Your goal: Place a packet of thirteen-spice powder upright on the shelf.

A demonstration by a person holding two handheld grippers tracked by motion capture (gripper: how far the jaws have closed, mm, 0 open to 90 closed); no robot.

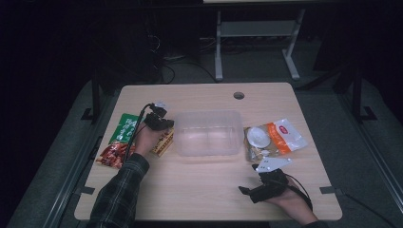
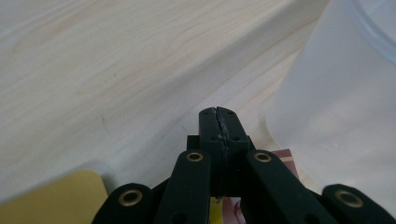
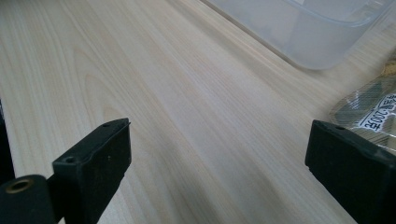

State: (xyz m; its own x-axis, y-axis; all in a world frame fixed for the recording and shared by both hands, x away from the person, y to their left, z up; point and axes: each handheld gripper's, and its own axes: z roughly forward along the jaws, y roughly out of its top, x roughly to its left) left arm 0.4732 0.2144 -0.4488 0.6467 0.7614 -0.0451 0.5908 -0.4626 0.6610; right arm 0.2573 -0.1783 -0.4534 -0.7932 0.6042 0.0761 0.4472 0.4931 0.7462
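Note:
A clear plastic container [image 1: 208,133] stands in the middle of the wooden table [image 1: 199,185]. Just left of it, my left gripper [image 1: 164,124] hangs over a yellow and red packet [image 1: 164,142]. In the left gripper view its jaws [image 2: 218,115] are pressed together with nothing visible between the tips, the container wall [image 2: 336,107] is close on the right, and the yellow packet [image 2: 51,200] lies below. My right gripper [image 1: 244,191] rests near the front edge, open [image 3: 219,135] over bare wood, holding nothing.
A green and red snack bag [image 1: 121,137] lies at the table's left side. White and orange packets [image 1: 278,137] lie right of the container, and one packet's edge [image 3: 373,105] is beside the right jaw. A cable hole [image 1: 238,95] sits near the far edge.

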